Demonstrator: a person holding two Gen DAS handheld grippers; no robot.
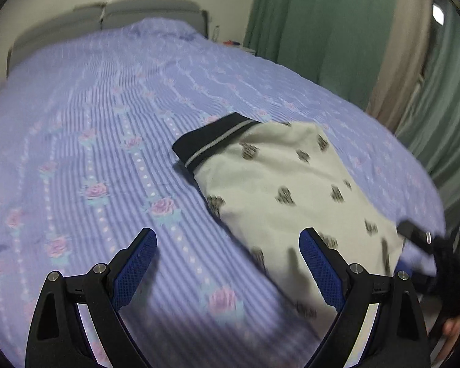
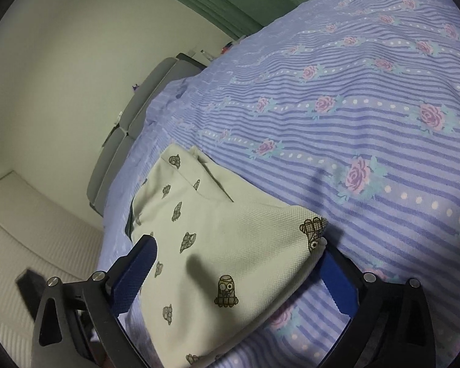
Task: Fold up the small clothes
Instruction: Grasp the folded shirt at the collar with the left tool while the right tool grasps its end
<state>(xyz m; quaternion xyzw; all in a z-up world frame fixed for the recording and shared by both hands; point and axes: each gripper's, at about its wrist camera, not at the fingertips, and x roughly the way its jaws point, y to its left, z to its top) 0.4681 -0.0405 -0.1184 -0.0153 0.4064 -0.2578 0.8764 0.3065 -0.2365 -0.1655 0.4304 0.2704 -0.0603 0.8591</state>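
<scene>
A small cream garment with dark printed figures and a black collar band lies folded on the bed near its edge. My left gripper is open and empty, above the bedspread at the garment's near left edge. In the right wrist view the same garment lies between the open jaws of my right gripper; its right finger is under or against the cloth's corner. The right gripper's tip also shows at the garment's far right in the left wrist view.
The bed is covered by a purple striped spread with roses. A grey headboard stands at the far end. Green curtains hang on the right. A white ribbed surface lies beside the bed.
</scene>
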